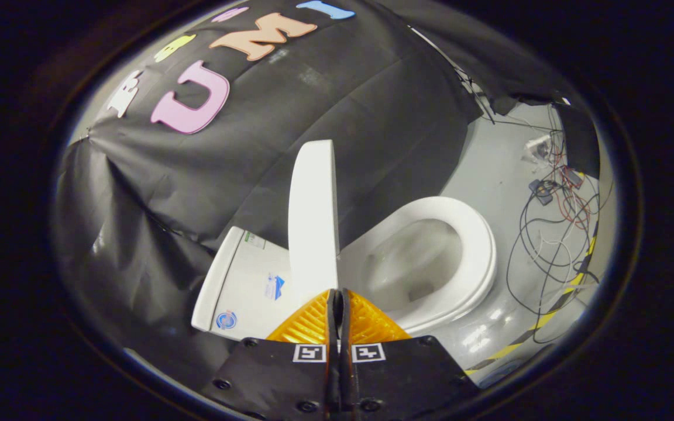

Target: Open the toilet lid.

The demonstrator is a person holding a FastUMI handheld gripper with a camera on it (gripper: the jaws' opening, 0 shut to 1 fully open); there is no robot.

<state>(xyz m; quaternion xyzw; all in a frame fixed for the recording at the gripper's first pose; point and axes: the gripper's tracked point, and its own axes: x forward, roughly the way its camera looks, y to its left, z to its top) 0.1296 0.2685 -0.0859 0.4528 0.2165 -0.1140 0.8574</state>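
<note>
A white toilet stands just ahead of the fingers. Its lid (312,216) is raised and nearly upright, seen almost edge-on, with the tank (243,286) on one side and the open bowl on the other. The seat ring (480,251) lies down around the bowl (413,263). My gripper (337,292) is shut, its fingers pressed together with nothing seen between them. The fingertips sit right at the lid's near edge; whether they touch it is unclear.
The black cloth wall (138,234) hangs close behind the tank and lid. Beyond the bowl, loose cables (553,234) and small electronics lie on the grey floor, beside a strip of yellow-and-black tape (547,318).
</note>
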